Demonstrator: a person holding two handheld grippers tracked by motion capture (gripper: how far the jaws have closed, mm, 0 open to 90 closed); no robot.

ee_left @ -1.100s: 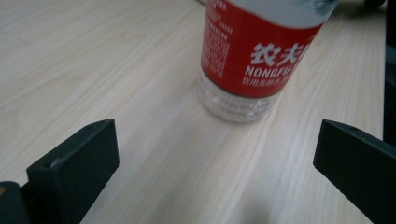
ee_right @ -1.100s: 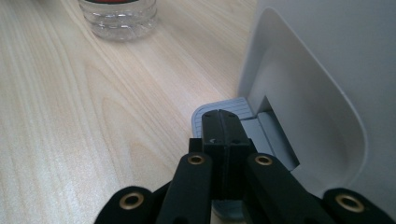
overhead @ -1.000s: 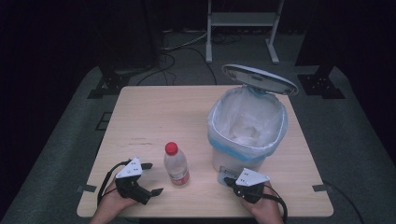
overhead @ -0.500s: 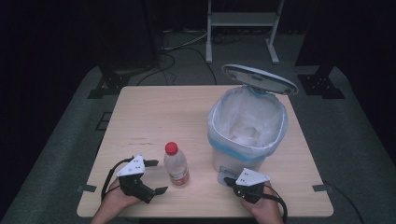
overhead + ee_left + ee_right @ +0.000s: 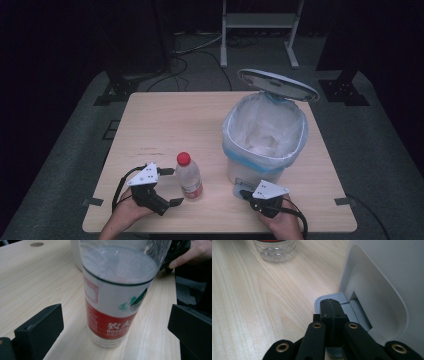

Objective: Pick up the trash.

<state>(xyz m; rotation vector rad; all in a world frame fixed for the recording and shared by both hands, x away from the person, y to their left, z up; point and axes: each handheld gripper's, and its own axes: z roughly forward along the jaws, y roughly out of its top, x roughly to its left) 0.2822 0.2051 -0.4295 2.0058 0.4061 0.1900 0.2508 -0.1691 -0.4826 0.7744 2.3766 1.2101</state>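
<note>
Clear plastic bottle with a red cap [image 5: 188,176] stands upright on the light wooden tabletop [image 5: 165,125], near the front edge and to the left of the white pedal bin with a thin plastic liner [image 5: 264,137]. In the left gripper view the bottle wall [image 5: 117,297] is transparent at the top, and a label goes around the lower part: a white band with a thin dark line above it, a small green mark, and a red band with white letters. The bottom of the bottle is clear and ribbed, as the right gripper view shows at its top edge [image 5: 274,250]. The left gripper [image 5: 169,186] is spread wide, with one black jaw on each side of the bottle, and neither jaw touches it. The right gripper [image 5: 242,193] has its jaws pressed together, and their tips lie on the grey foot pedal [image 5: 327,302] at the base of the bin. The round lid of the bin [image 5: 278,84] stands raised and tilted over the back rim. The liner is folded over the rim, with a blue edge below it.
</note>
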